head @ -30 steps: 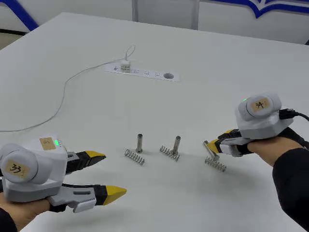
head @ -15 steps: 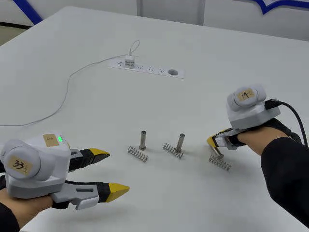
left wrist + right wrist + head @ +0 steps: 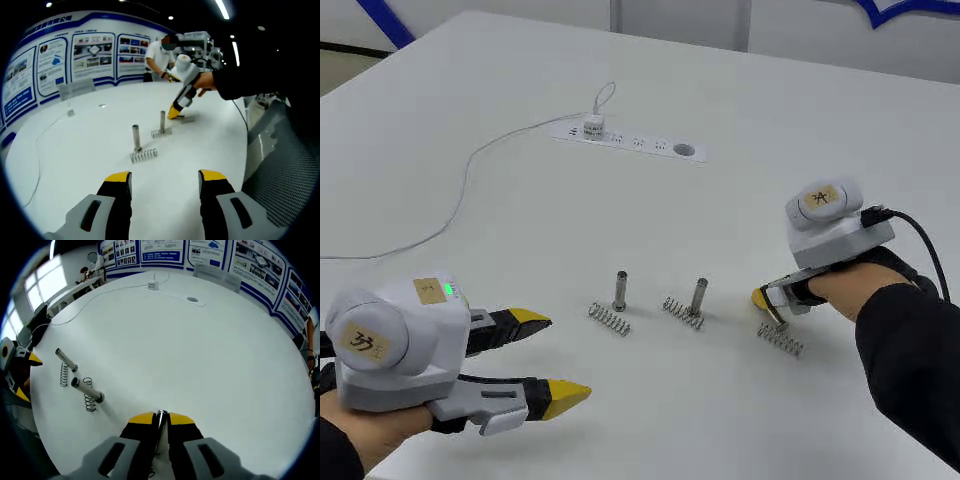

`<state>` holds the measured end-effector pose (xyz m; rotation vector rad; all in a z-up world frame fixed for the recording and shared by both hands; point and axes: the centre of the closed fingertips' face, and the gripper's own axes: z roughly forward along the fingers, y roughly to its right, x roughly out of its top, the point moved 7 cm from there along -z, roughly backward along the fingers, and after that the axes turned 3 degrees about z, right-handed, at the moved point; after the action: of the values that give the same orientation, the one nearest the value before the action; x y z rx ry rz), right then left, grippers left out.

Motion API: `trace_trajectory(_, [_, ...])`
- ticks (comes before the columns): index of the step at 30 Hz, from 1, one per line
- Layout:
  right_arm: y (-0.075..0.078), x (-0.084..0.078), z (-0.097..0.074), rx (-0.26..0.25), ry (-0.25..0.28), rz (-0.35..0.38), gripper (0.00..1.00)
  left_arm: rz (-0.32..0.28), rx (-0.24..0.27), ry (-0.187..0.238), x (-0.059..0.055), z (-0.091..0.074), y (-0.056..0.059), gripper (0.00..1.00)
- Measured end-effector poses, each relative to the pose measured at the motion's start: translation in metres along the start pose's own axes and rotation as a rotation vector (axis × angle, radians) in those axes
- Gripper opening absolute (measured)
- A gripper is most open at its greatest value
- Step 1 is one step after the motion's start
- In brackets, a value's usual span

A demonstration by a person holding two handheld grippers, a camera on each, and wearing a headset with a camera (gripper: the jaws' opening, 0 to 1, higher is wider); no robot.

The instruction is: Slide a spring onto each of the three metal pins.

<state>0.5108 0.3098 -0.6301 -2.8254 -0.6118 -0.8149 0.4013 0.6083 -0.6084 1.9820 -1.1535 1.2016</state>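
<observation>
Pins: three metal pins sit in the lower centre of the head view. The left pin (image 3: 620, 290) and the middle pin (image 3: 699, 296) stand upright on the table (image 3: 520, 230). The right pin (image 3: 160, 416) is clamped in the right gripper.
Springs: one lies flat just beside each pin, namely the left spring (image 3: 609, 319), the middle spring (image 3: 683, 312) and the right spring (image 3: 780, 340). No spring is on a pin yet.
Right gripper (image 3: 763, 299): right of centre in the head view, low over the table and just above the right spring. The jaws are narrow and closed on the right pin, which shows between the yellow tips in the right gripper view.
Left gripper (image 3: 552, 356): lower left of the head view, well apart from the parts. The jaws are spread wide and hold nothing. They point toward the left pin and its spring.
Surroundings: a power strip (image 3: 635, 143) with a plug lies in the upper centre of the head view. Its cable (image 3: 470, 175) trails off to the left edge.
Step in hand: judged to be the first of three assemblies, with the pin secured and the spring not yet picked up.
Next move: the free gripper probably has to close on a spring around its middle. The open end of the coil must then line up with the free end of the pin before sliding on.
Caution: a thin coil may roll or squash under a hard grip.
</observation>
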Motion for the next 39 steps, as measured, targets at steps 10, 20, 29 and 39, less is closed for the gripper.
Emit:
trace_trajectory(10, [0.004, -0.003, -0.005, 0.017, 0.042, 0.082, 0.09, 0.008, 0.005, -0.005, 0.001, -0.001, 0.0, 0.54])
trace_trajectory(20, [-0.001, -0.005, -0.038, 0.003, 0.124, 0.047, 0.09, 0.017, 0.005, -0.009, 0.002, 0.0, 0.0, 0.52])
trace_trajectory(29, [-0.005, -0.016, -0.054, -0.01, 0.175, 0.055, 0.09, 0.024, 0.003, -0.014, 0.003, 0.0, 0.002, 0.52])
trace_trajectory(39, [-0.011, -0.029, -0.066, -0.025, 0.216, 0.048, 0.09, 0.026, 0.005, -0.016, 0.004, -0.001, 0.002, 0.52])
